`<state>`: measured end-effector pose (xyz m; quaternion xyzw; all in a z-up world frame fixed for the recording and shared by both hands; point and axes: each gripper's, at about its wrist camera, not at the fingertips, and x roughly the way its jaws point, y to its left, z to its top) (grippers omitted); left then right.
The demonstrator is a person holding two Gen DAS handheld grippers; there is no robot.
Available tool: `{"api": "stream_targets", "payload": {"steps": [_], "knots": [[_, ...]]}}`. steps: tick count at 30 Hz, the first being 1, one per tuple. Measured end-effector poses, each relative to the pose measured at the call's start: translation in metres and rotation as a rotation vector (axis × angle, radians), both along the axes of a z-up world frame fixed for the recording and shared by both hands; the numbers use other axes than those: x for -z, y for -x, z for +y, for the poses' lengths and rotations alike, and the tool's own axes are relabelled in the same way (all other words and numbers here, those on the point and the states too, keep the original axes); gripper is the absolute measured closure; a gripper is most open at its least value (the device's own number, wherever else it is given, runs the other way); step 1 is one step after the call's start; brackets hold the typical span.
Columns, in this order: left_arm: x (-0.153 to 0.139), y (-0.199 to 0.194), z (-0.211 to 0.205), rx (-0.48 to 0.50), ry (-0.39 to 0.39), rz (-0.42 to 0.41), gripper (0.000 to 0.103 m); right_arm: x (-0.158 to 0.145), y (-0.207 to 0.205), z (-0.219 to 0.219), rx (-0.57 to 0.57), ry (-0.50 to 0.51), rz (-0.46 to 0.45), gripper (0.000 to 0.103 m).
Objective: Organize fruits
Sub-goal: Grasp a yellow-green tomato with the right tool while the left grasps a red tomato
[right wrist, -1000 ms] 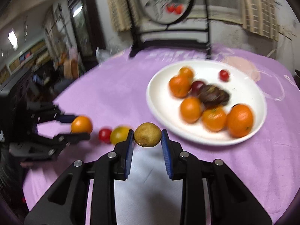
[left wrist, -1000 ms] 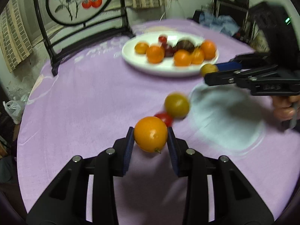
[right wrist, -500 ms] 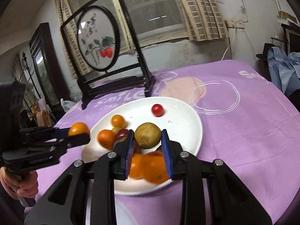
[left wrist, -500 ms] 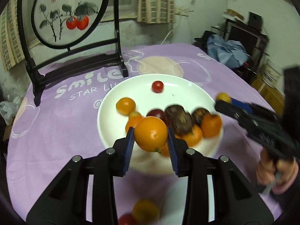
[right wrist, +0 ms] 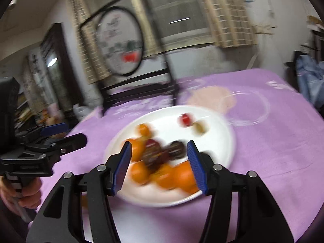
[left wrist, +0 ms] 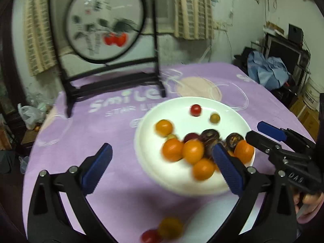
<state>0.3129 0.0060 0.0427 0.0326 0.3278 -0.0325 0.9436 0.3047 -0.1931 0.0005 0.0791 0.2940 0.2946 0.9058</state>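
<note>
- My left gripper: jaws opening wide, nothing between the pads; plate of fruit sits at 1 o'clock.
- Cloth reads "smile", "STAR" under it; rest blurred.
- Left cam only: yellow fruit + red tomato off-plate at 6.
- R gripper: jaws opening, empty; "DAS" on its body, left cam.
</note>
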Motion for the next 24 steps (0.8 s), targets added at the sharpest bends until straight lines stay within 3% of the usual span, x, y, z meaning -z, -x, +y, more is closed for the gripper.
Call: {"api": "stream_targets", "payload": {"steps": [3, 5, 9, 14, 24], "knots": [[0.009, 0.031, 0.028, -0.049, -0.002, -0.018, 0.002, 0.014, 0.017, 0.037, -0.213, -0.002, 0.102, 0.046], [0.018, 0.048, 0.046, -0.092, 0.015, -0.041, 0.002, 0.025, 0.025, 0.057, -0.268, 0.021, 0.146, 0.046], [0.033, 0.064, 0.085, -0.228, 0.053, -0.013, 0.002, 0.045, 0.031, 0.085, -0.278, 0.084, 0.188, 0.046], [0.023, 0.074, 0.107, -0.245, 0.202, -0.016, 0.002, 0.053, 0.027, 0.096, -0.246, 0.096, 0.204, 0.051], [0.016, 0.083, 0.093, -0.216, 0.154, -0.052, 0.002, 0.065, 0.022, 0.109, -0.235, 0.120, 0.248, 0.059]]}}
